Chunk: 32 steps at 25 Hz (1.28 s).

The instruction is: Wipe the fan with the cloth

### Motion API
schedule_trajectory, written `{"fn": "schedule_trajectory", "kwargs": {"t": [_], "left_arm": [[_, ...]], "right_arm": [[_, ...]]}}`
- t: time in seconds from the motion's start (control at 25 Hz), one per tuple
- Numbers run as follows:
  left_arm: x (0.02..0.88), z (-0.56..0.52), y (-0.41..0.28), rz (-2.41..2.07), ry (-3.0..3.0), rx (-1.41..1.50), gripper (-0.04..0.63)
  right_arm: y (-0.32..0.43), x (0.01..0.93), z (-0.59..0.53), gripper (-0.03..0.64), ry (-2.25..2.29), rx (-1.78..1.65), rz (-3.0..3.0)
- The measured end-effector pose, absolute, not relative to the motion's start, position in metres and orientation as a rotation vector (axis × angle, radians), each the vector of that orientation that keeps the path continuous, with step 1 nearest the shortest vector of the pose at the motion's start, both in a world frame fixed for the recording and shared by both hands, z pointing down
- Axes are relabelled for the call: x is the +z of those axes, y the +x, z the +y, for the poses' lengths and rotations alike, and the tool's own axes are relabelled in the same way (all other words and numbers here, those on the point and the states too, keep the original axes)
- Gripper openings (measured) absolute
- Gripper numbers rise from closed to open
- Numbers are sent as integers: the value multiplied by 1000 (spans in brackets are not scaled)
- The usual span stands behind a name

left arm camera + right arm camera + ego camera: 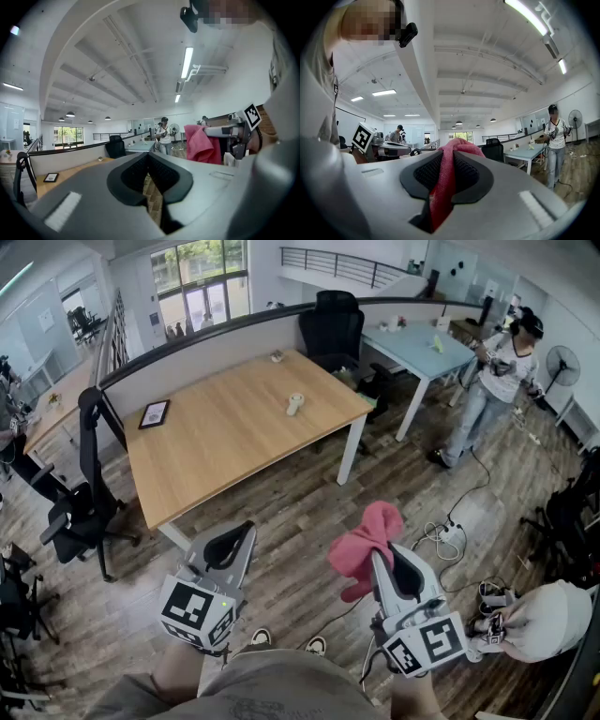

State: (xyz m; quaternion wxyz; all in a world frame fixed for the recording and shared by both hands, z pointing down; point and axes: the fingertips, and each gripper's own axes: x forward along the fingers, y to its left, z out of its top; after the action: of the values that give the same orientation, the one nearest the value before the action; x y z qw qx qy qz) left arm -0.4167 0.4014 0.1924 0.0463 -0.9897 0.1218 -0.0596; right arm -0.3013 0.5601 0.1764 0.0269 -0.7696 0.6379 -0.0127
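Where the right gripper [449,161] pinches it, the pink cloth [367,538] bunches — crumpled

**Soft Cloth, Matt Plastic, Bare Wood**

The pink cloth [367,545] looks like soft, napped fabric, matt and crumpled where the right gripper [382,559] pinches it. This and the left gripper [242,535] have smooth, matt grey plastic shells with black, finely ribbed pads [132,176]. At eleven o'clock the surface [234,427] is pale wood, smooth and satin. The floor [300,502] is darker, grainy wood planking.
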Motion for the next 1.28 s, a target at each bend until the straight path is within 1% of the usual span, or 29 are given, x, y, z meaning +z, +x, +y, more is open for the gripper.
{"fn": "schedule_trajectory", "kwargs": {"t": [0.36, 0.6, 0.76, 0.8, 0.84, 0.88, 0.96, 1.28], "left_arm": [[199, 423, -392, 388, -3026, -183, 2], [205, 441, -372, 396, -3077, -129, 2], [206, 444, -371, 512, -3081, -88, 8], [206, 442, -370, 538, -3086, -80, 87], [206, 439, -368, 553, -3090, -85, 202], [207, 436, -366, 562, -3090, -94, 268], [208, 431, -361, 571, -3077, -111, 281], [214, 414, -328, 527, -3070, -122, 281]], "right_arm": [[-281, 185, 578, 64, -2359, -52, 2000], [-263, 200, 592, 64, -2341, -81, 2034], [-253, 208, 604, 64, -2336, -111, 2045], [-251, 209, 605, 64, -2336, -112, 2043], [-248, 210, 606, 64, -2334, -111, 2041], [-245, 211, 606, 64, -2331, -108, 2039], [-238, 212, 604, 64, -2331, -107, 2034], [-205, 216, 584, 64, -2357, -102, 2018]]}}
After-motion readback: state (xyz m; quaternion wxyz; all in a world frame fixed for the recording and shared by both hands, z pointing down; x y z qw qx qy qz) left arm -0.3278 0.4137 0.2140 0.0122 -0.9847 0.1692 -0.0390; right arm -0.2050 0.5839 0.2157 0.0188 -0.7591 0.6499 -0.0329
